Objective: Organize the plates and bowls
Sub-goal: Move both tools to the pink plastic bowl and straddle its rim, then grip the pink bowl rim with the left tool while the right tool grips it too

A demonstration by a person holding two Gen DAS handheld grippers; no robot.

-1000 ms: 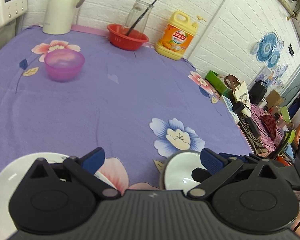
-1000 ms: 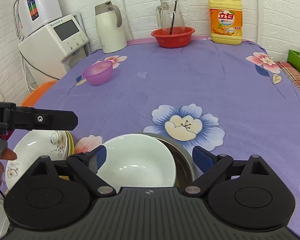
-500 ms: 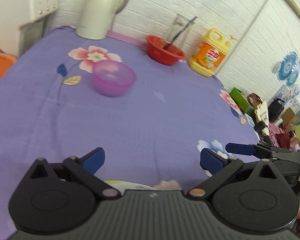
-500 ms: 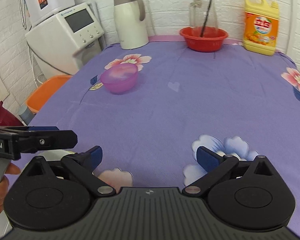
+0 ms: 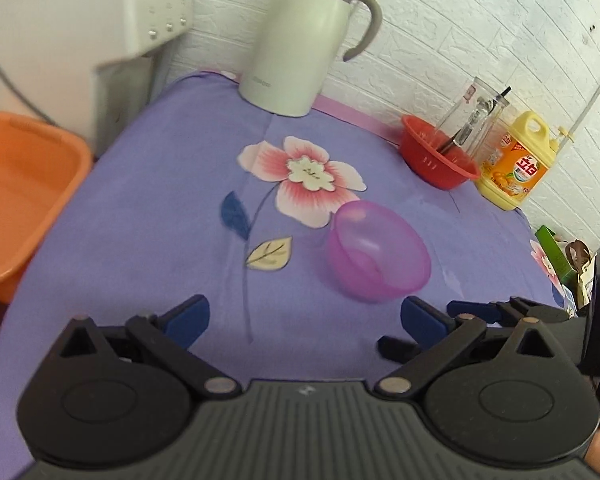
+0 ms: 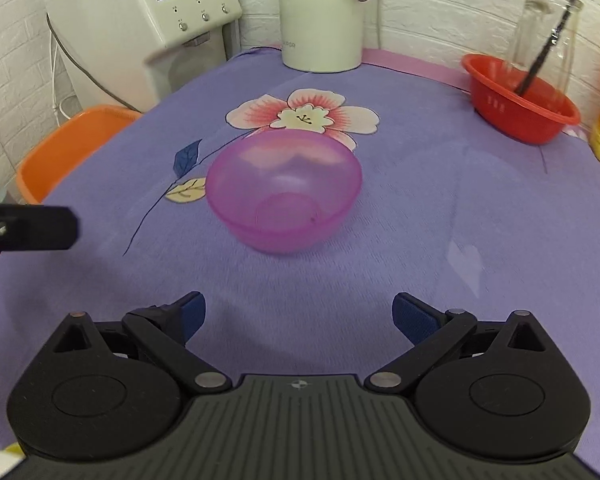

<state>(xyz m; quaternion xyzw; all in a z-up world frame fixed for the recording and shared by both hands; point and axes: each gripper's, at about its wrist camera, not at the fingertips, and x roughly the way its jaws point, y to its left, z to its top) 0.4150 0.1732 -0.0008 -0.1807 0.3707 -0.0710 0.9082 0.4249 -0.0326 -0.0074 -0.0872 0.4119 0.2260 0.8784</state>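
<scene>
A translucent pink bowl stands upright on the purple flowered tablecloth, straight ahead of my right gripper, which is open and empty a short way short of it. In the left wrist view the same pink bowl lies ahead and to the right of my left gripper, also open and empty. A finger of the left gripper shows at the left edge of the right wrist view. The white plates and bowls are out of view.
A white thermos jug, a red basin holding a glass jug, and a yellow detergent bottle line the far edge. A white appliance and an orange tub stand left of the table.
Both grippers have moved forward and left across the table, away from the white plate and bowls near the front edge, and the pink bowl is now close ahead. Both stay open.
</scene>
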